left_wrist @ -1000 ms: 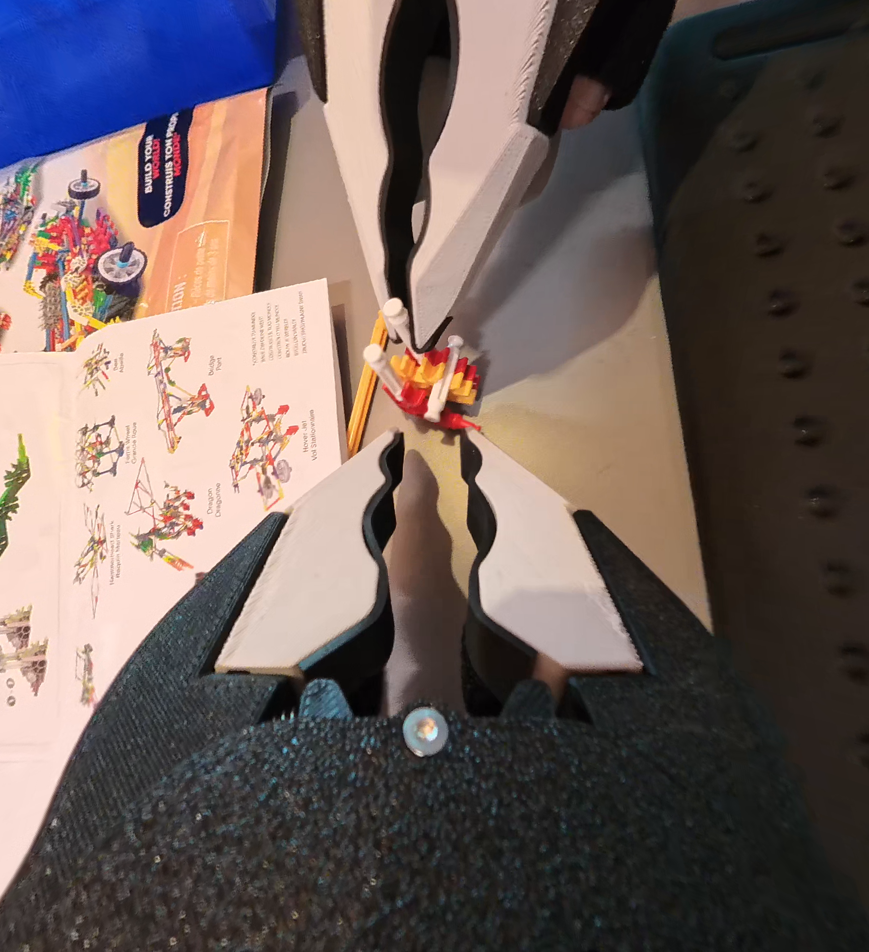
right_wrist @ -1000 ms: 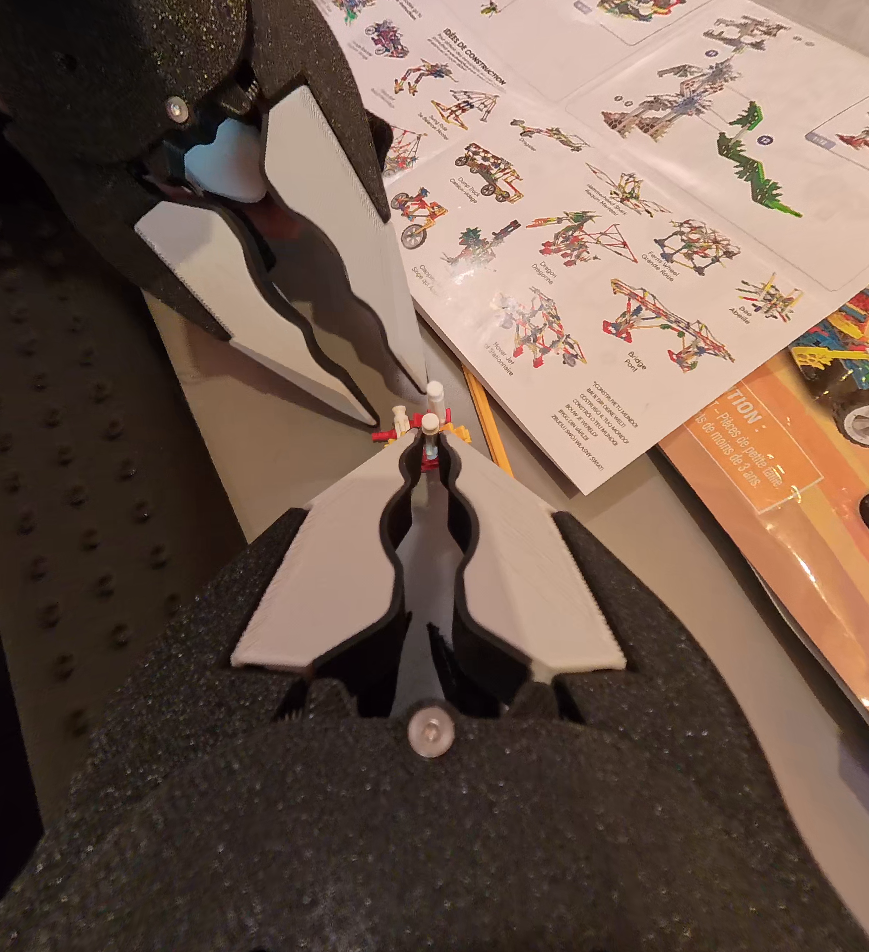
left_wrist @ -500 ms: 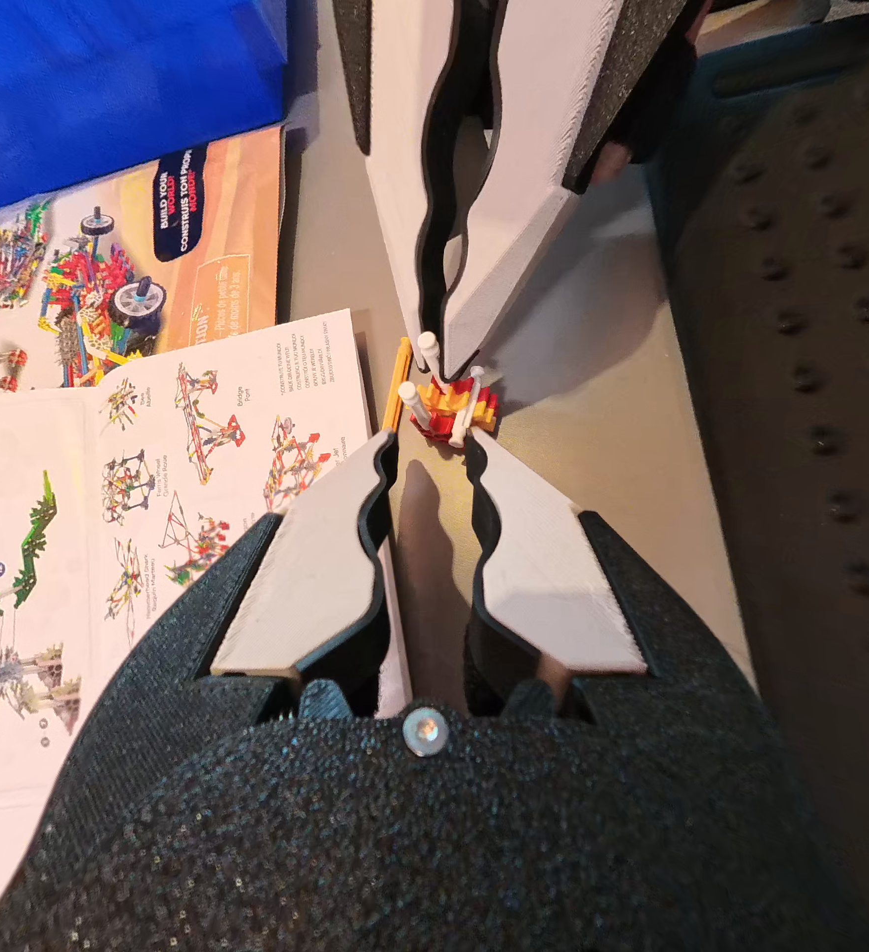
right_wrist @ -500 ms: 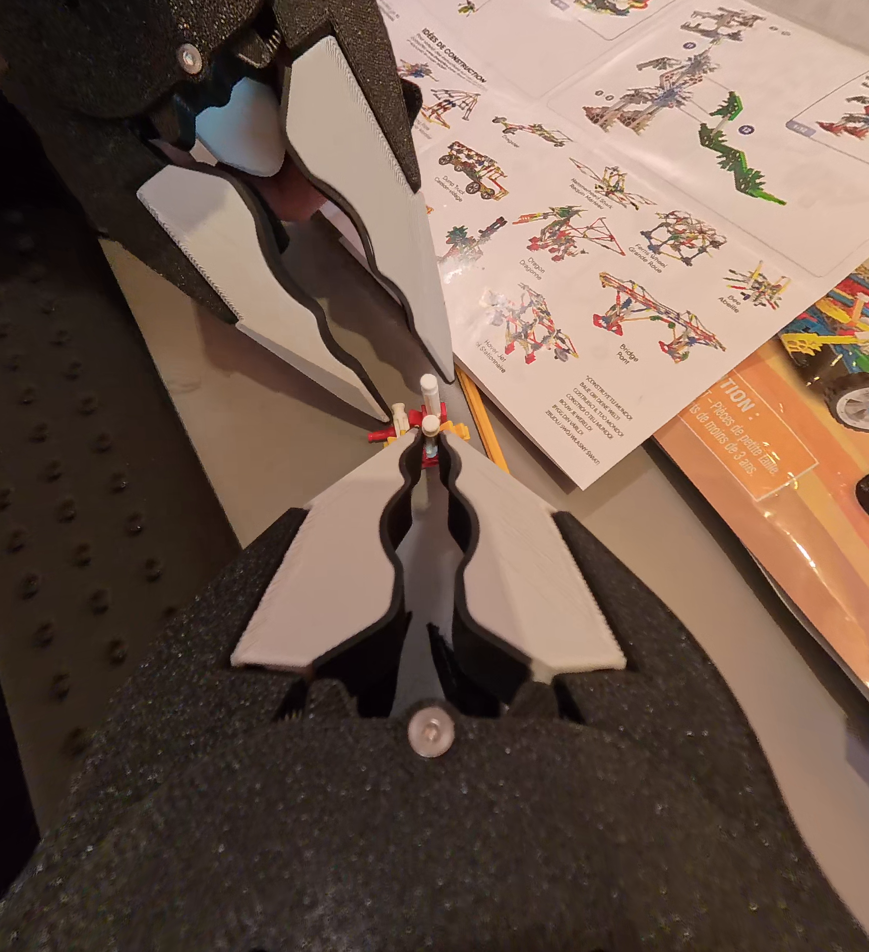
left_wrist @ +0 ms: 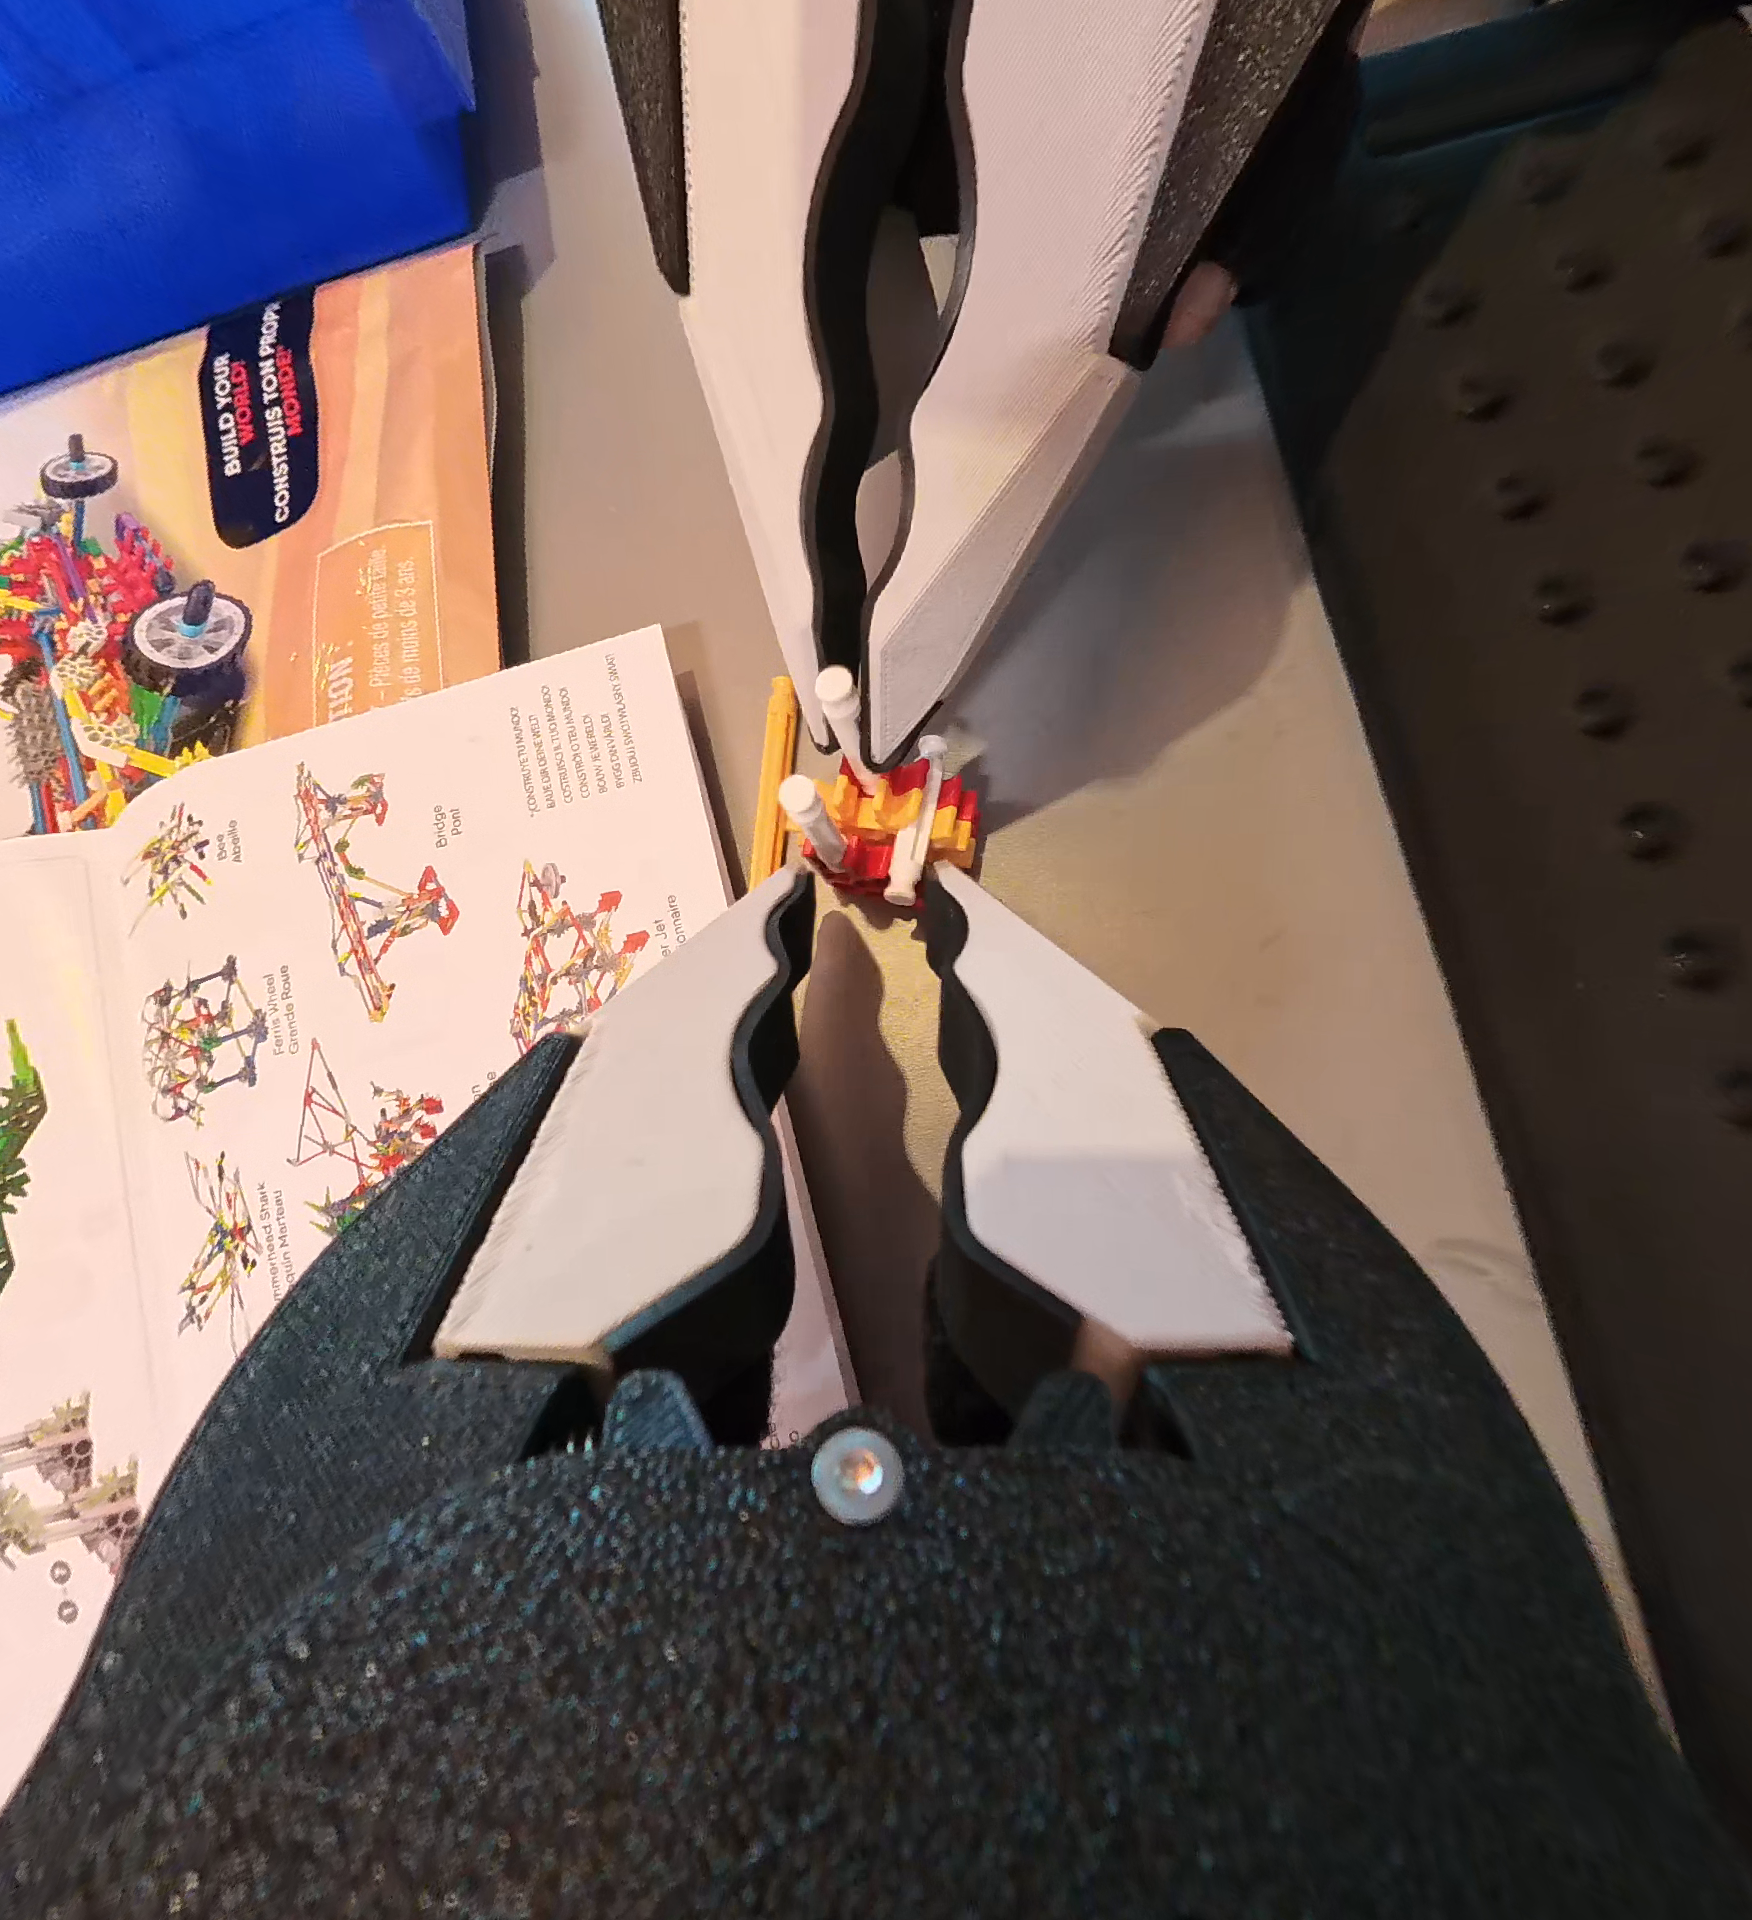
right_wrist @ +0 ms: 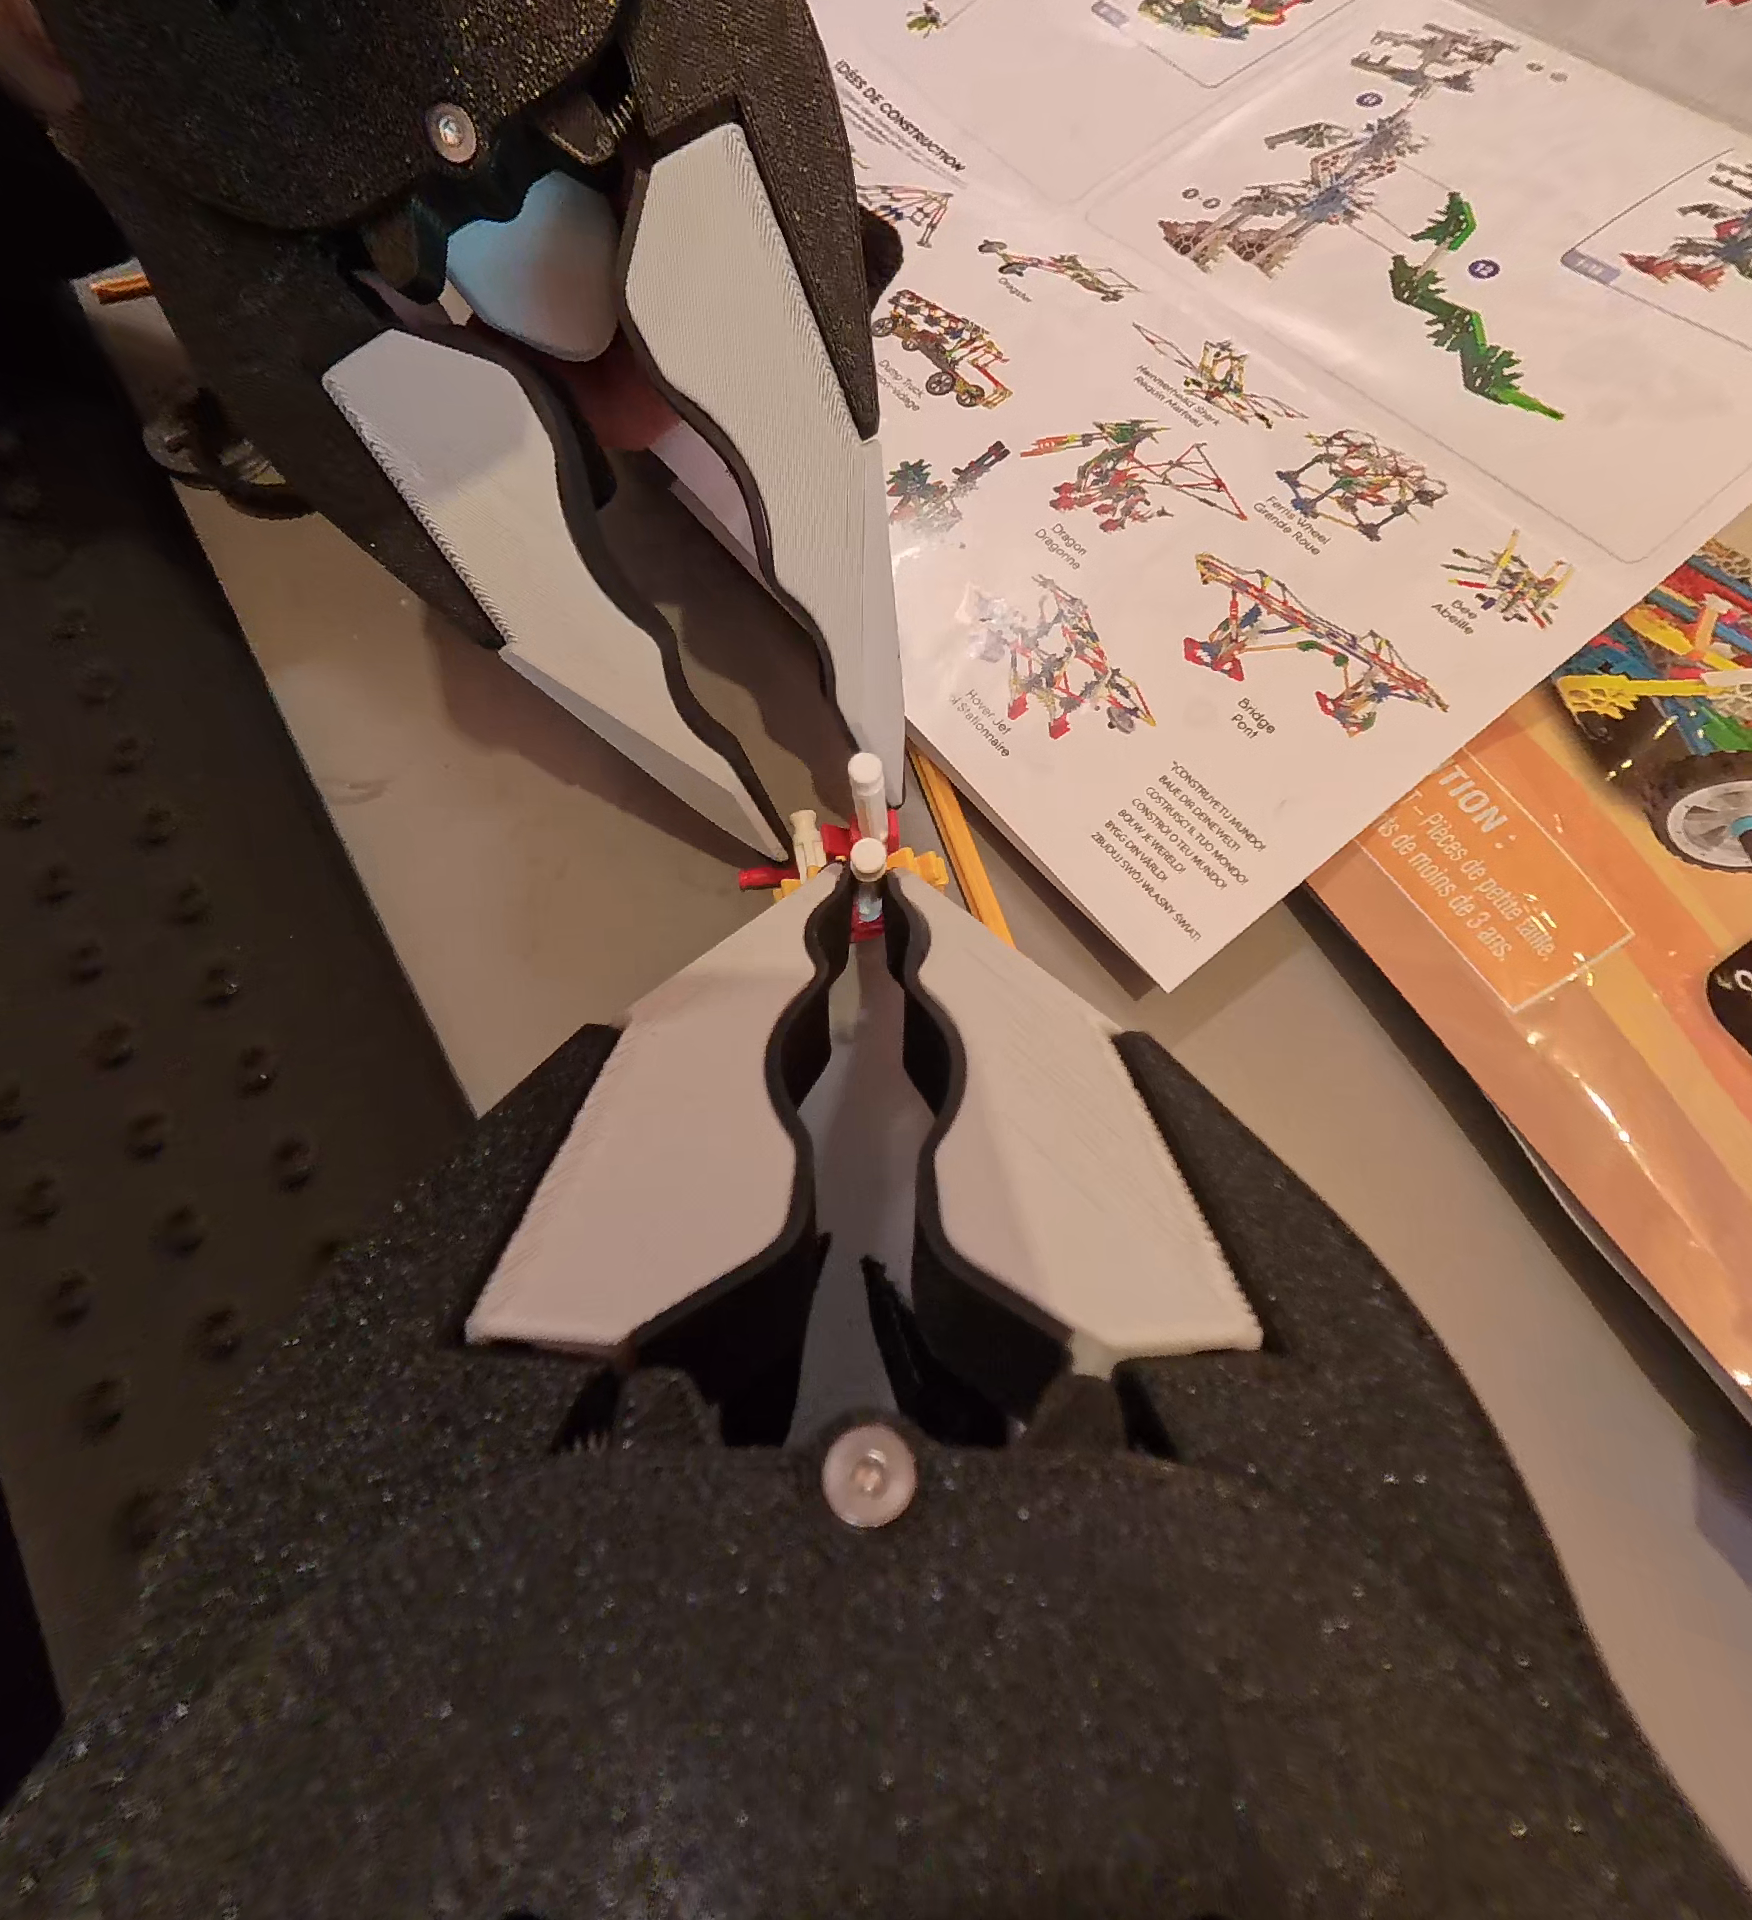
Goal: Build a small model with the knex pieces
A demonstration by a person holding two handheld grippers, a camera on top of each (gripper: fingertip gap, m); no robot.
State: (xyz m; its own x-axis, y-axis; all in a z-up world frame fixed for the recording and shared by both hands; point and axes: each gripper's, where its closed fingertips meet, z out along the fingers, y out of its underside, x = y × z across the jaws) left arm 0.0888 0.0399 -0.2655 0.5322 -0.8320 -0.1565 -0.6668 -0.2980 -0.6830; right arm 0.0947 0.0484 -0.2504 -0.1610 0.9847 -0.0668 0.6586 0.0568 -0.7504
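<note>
Pinching the small red-and-yellow rod-and-connector cluster (left_wrist: 887,831) from opposite, the right claw (right_wrist: 864,902) is clamped on it; the left claw (left_wrist: 867,883) stands apart just beside it.

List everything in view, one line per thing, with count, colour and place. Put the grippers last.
small construction-toy assembly: one, red and yellow connectors with white rods, on the grey tabletop between both grippers.
thin yellow rod: one, flat on the table beside the assembly.
folded instruction sheet: one, white with coloured model pictures, next to the rod.
orange toy package: one, glossy, beyond the sheet.
blue box: one, at the far corner.
studded dark mat: one, along the table's other side.
left gripper: jaws open, tips flanking the assembly.
right gripper: jaws shut on the assembly's rod.
</note>
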